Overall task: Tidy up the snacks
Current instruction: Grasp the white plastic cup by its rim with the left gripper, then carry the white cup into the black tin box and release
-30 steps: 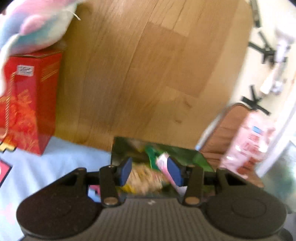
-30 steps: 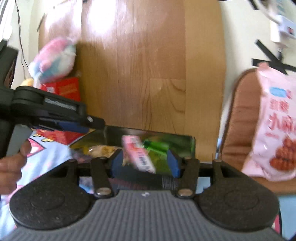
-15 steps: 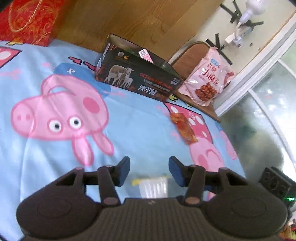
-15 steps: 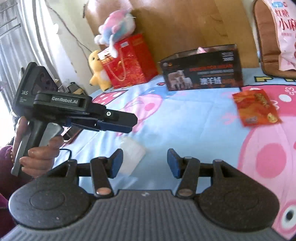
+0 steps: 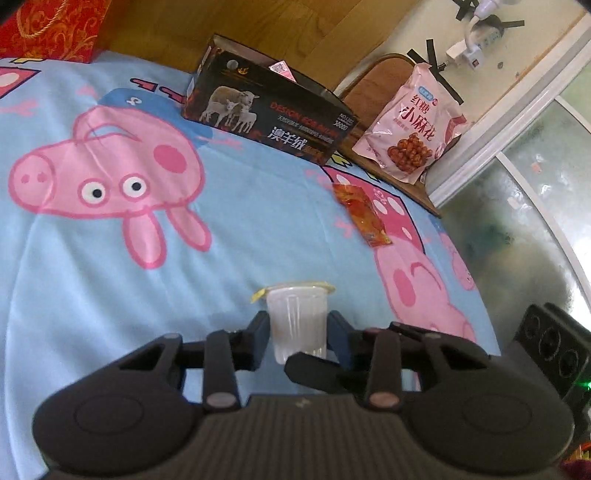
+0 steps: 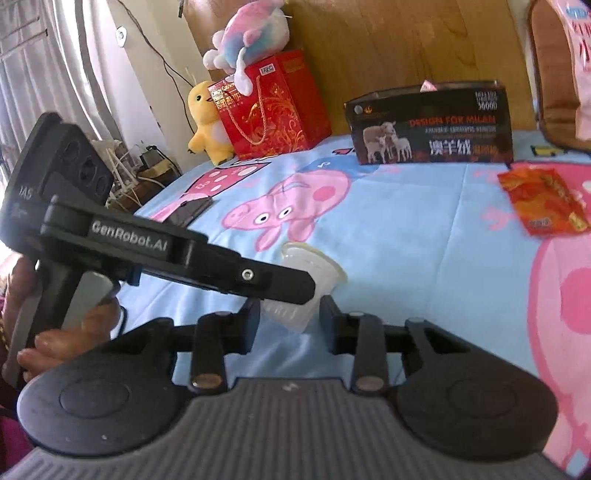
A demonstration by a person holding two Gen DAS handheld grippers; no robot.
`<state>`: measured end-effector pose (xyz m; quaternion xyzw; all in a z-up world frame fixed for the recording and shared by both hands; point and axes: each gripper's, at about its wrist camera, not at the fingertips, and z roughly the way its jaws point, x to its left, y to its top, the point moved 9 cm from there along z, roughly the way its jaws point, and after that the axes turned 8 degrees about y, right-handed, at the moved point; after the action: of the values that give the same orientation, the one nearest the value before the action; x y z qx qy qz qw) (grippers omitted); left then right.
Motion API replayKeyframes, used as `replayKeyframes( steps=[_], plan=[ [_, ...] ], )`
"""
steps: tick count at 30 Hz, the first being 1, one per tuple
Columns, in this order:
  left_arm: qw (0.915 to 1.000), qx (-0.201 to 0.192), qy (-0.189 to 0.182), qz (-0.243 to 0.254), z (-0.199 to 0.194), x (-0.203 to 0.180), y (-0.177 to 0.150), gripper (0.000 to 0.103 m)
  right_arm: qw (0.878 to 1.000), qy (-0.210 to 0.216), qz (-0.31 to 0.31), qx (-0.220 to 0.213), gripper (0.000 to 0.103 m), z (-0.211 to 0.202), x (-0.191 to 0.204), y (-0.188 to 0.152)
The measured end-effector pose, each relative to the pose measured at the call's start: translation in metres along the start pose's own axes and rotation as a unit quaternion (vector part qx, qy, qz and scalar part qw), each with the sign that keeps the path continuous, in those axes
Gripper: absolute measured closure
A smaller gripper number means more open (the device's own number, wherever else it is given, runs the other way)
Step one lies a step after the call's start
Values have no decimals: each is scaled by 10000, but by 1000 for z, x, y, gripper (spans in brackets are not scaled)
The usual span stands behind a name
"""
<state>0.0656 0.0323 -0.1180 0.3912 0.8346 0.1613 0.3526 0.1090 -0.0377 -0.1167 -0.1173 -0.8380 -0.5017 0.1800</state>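
A clear plastic jelly cup (image 5: 297, 318) with a yellow-edged lid lies on the blue cartoon-pig bedsheet (image 5: 110, 280). My left gripper (image 5: 298, 341) has its fingers on either side of the cup, close around it. My right gripper (image 6: 289, 320) is open just behind the same cup (image 6: 312, 275), with the left gripper's finger (image 6: 273, 282) crossing in front. An orange-red snack packet (image 5: 364, 214) lies flat further off, and shows in the right wrist view (image 6: 541, 201). A black open box (image 5: 269, 110) with snacks inside stands at the far edge.
A pink snack bag (image 5: 410, 125) leans on a brown chair. A red gift bag (image 6: 275, 107) with a plush toy (image 6: 249, 35) on top and a yellow plush duck (image 6: 207, 122) stand at the back left. A dark flat item (image 6: 188, 210) lies on the sheet.
Both grippers pulled back from the box to the near part of the bed. The left gripper's fingers now sit around the jelly cup and have narrowed; the right gripper has come up close behind it.
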Motion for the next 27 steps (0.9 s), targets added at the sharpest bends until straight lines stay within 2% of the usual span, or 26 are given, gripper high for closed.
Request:
replayKeyframes(
  steps=[9, 15, 17, 23, 27],
  plan=[
    [9998, 18, -3, 174, 26, -12, 28, 68, 9985, -461, -264, -101, 65, 0, -21, 13],
    [9998, -96, 116, 150, 50, -9, 71, 68, 9972, -666, -324, -124, 65, 17, -49, 40],
    [9992, -297, 173, 204, 48, -11, 91, 68, 9967, -704, -368, -194, 65, 26, -57, 53],
    [9931, -1090, 67, 435, 32, -27, 164, 68, 9880, -887, -934, -847, 65, 29, -62, 122],
    [9906, -1306, 102, 383, 47, -26, 206, 68, 9800, -1172, -1181, -1093, 67, 44, -81, 163]
  ],
)
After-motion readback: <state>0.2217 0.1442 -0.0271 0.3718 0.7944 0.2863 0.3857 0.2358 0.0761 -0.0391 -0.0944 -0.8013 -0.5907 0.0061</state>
